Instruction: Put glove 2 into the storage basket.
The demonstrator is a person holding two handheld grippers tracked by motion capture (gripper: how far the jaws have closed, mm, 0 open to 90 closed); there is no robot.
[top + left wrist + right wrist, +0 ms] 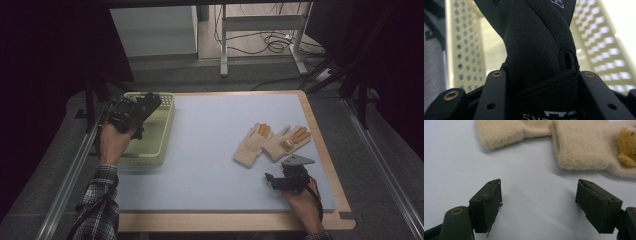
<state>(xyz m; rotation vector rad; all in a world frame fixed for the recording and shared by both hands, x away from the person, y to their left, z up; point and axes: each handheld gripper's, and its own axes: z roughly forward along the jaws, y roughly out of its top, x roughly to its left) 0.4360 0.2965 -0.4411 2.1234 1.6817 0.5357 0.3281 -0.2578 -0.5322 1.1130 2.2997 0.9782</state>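
Your left gripper [146, 103] is over the green perforated basket [159, 134] at the table's left edge, near the far-left corner. It's clamped on a black glove [536, 50]: in the left gripper view the fabric fills the gap between both jaws, cuff end with white lettering nearest the camera, and a small loop at the cuff seam. The basket's perforated walls show behind the glove, so the glove hangs above the basket, not lying in it.

Your right gripper [274, 179] sits low near the table's front-right corner, jaws spread wide with nothing between them, just bare blue-grey mat [210, 145] in the gap.

A pair of cream gloves [270, 141] with orange fingertips lies flat just beyond that gripper, toward the right edge, side by side and touching, cuffs [579, 147] pointing at your jaws. No contact with them.
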